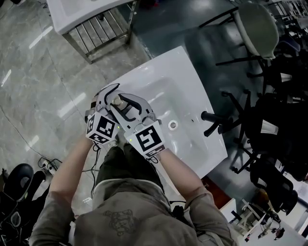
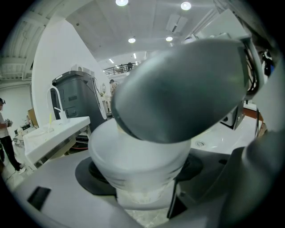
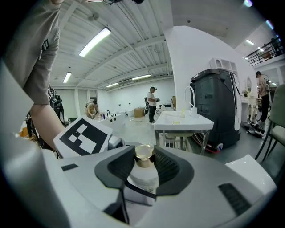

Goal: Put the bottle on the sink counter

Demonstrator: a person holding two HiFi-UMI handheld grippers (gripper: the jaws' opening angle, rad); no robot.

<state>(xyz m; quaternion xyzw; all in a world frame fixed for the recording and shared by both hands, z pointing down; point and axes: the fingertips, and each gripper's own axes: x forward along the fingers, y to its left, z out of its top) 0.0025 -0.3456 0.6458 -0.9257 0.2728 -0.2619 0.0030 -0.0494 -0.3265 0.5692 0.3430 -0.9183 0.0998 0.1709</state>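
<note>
Marble flooring is surrounding a white sink (image 1: 159,77), with a black tap (image 1: 214,120) sitting at its 3 o'clock edge, a second sink (image 1: 82,12) on a metal stand at 11 o'clock and a pale chair (image 1: 260,24) at 1 o'clock. Over the near sink's 9 o'clock rim, the right gripper (image 3: 144,164) is clamping the gold-capped neck of the bottle (image 3: 143,180) while the left gripper (image 2: 142,173) is squeezing its white body. In the left gripper view, the right gripper's grey shell is blocking most of the scene.
</note>
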